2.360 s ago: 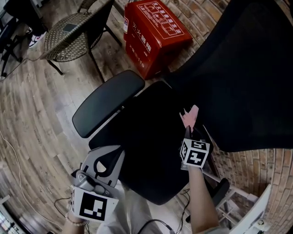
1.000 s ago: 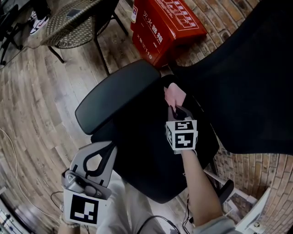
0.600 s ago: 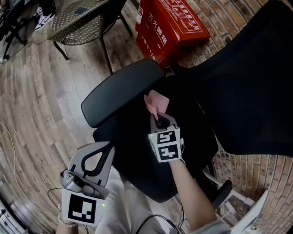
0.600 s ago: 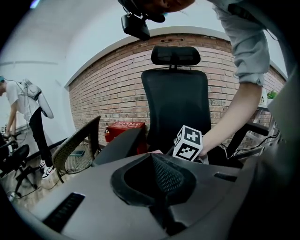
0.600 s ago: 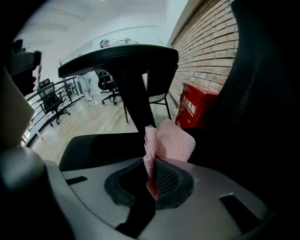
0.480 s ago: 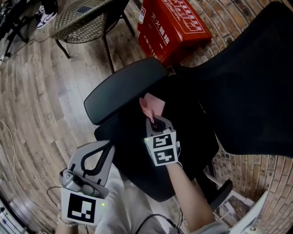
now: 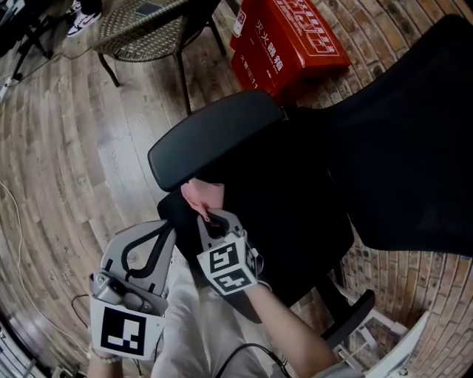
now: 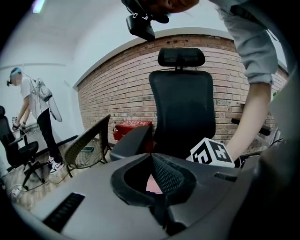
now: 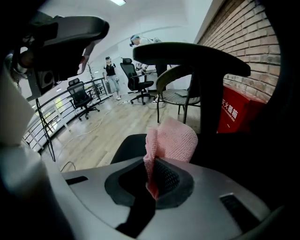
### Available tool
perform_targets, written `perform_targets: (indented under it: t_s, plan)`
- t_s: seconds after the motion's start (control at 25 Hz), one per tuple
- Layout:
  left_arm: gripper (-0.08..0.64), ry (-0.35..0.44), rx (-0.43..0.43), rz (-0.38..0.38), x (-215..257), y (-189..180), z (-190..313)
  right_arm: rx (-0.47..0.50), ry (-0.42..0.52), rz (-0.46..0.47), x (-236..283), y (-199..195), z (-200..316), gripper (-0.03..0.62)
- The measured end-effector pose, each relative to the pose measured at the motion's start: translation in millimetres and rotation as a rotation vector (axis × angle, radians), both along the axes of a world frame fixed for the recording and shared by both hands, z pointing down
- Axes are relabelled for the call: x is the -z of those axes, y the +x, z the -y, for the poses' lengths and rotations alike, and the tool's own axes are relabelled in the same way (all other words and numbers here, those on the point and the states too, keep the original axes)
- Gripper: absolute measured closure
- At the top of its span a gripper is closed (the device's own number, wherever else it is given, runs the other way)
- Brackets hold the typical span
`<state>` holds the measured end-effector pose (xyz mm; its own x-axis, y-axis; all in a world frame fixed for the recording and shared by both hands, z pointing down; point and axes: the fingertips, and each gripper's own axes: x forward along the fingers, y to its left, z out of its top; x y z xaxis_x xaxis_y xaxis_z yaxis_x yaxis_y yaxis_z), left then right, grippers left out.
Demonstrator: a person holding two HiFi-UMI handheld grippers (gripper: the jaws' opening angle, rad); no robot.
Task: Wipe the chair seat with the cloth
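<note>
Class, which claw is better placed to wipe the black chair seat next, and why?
Right. The right claw grips the pink mesh cloth at the black chair seat's edge; the left claw is shut on nothing, beside it.

Ahead of me, a red box (image 7: pixel 292 44) stands on the wood floor (image 7: pixel 66 148) at a brick wall (image 8: pixel 117 98). A wicker chair (image 7: pixel 144 18) stands near it.

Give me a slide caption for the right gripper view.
Right gripper pinching a pink cloth at the black chair seat.
</note>
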<state>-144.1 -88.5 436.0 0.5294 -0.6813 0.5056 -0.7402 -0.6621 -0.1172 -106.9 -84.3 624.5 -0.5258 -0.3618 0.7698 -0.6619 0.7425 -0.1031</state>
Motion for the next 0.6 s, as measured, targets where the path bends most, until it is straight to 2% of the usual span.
perform_targets:
  t_s: [0.32, 0.44, 0.6]
  plan:
    - [0.541, 0.002, 0.006, 0.004, -0.1, -6.7, 1.0, 0.122, -0.042, 0.033, 1.0, -37.0, -42.3, 0.535]
    - [0.541, 0.003, 0.001, 0.002, -1.0, -4.7, 2.0, 0.145, -0.039, 0.022, -1.0, -37.3, -49.0, 0.535]
    - [0.541, -0.002, -0.011, -0.003, -3.4, 2.6, 3.2, 0.127, -0.037, 0.013, -3.8, -24.5, -44.5, 0.535]
